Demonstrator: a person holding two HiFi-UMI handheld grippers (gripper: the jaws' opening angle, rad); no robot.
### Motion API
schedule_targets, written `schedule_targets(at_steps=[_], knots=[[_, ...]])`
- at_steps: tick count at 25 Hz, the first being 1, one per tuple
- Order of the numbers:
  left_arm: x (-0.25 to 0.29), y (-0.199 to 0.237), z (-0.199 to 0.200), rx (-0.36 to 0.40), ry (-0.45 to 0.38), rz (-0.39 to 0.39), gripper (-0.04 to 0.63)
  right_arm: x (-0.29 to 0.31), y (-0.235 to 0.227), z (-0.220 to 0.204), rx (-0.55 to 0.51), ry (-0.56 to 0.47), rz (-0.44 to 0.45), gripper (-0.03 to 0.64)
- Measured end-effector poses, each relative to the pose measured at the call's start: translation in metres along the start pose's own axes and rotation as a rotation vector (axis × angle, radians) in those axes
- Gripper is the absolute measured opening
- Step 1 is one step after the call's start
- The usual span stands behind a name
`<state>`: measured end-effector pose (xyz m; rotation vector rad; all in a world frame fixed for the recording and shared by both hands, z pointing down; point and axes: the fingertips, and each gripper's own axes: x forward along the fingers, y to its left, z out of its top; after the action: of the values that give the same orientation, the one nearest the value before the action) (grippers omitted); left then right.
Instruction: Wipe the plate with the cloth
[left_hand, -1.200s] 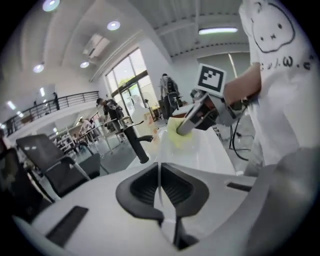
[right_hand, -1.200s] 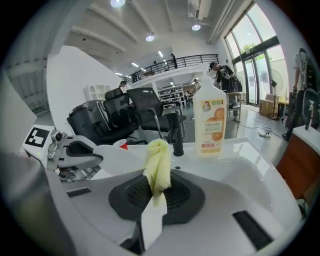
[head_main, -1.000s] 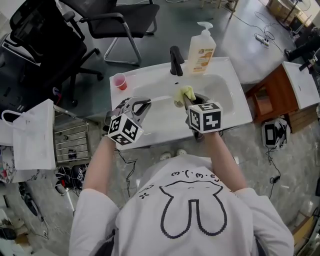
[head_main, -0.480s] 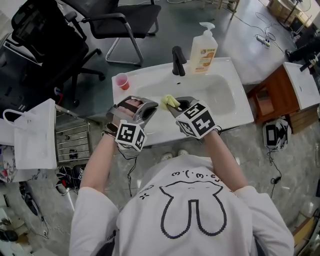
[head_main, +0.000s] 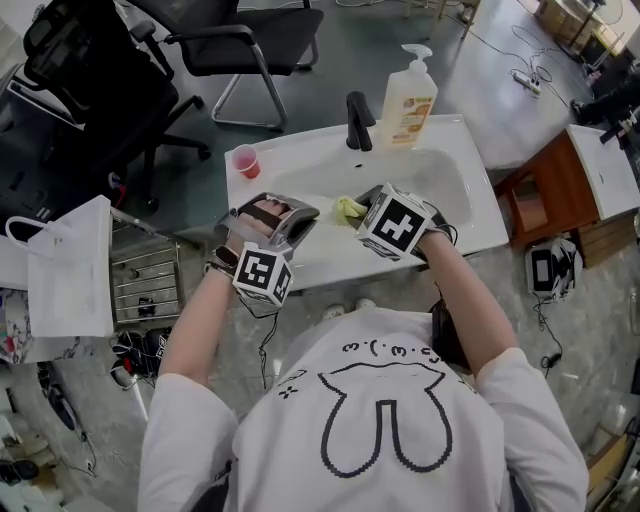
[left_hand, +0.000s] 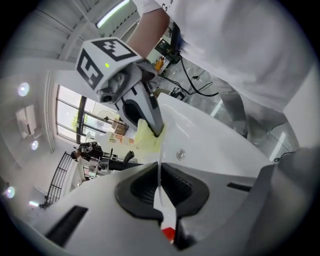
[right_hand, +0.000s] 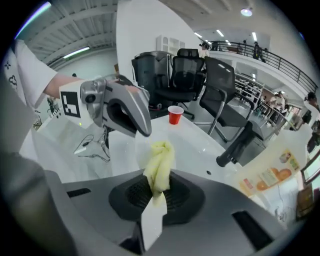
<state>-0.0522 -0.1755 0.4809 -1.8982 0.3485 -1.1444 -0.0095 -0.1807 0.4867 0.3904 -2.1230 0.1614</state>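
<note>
My left gripper is shut on a white plate, which shows edge-on as a thin white line between its jaws. In the right gripper view the plate is a pale disc below the left gripper. My right gripper is shut on a rolled yellow cloth. The cloth sticks out past its jaws toward the plate. In the left gripper view the cloth sits at the plate's far edge, under the right gripper. Whether the cloth touches the plate I cannot tell.
Both grippers hang over the white sink. Behind it stand a black faucet and a soap pump bottle. A red cup stands at the counter's left corner. Office chairs are beyond, with a white bag at left.
The right gripper has rolled and carried the cloth left across the sink toward the left gripper. The left gripper has rolled too, turning the plate.
</note>
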Motion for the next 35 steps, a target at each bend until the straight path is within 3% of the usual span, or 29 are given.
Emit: schedule_targets(at_steps=[5, 12, 17, 20, 24, 27, 31, 35], knots=[[-0.006, 0.009, 0.005, 0.01, -0.012, 0.033, 0.018, 0.019, -0.025, -0.031, 0.011, 0.103, -0.008, 0.048], [-0.011, 0.005, 0.009, 0.003, -0.022, 0.037, 0.018, 0.046, -0.04, -0.036, 0.04, 0.153, 0.025, 0.048], [-0.014, -0.002, 0.007, 0.001, -0.023, 0.038, 0.018, 0.026, -0.048, -0.022, 0.034, 0.108, 0.0, 0.048], [-0.016, -0.001, 0.007, 0.018, -0.016, 0.042, 0.018, 0.012, -0.04, -0.003, -0.031, 0.067, -0.014, 0.048], [-0.015, 0.001, 0.009, 0.044, -0.012, 0.049, 0.018, 0.002, -0.009, 0.023, -0.122, 0.017, 0.046, 0.048], [-0.015, 0.002, 0.012, 0.07, -0.016, 0.047, 0.018, -0.004, 0.009, 0.035, -0.103, -0.015, 0.119, 0.048], [-0.015, 0.001, 0.016, 0.12, -0.016, 0.047, 0.018, -0.005, 0.014, 0.034, -0.083, -0.001, 0.187, 0.048], [-0.018, 0.006, 0.022, 0.136, -0.024, 0.08, 0.018, 0.007, -0.003, 0.013, -0.105, 0.085, 0.134, 0.048]])
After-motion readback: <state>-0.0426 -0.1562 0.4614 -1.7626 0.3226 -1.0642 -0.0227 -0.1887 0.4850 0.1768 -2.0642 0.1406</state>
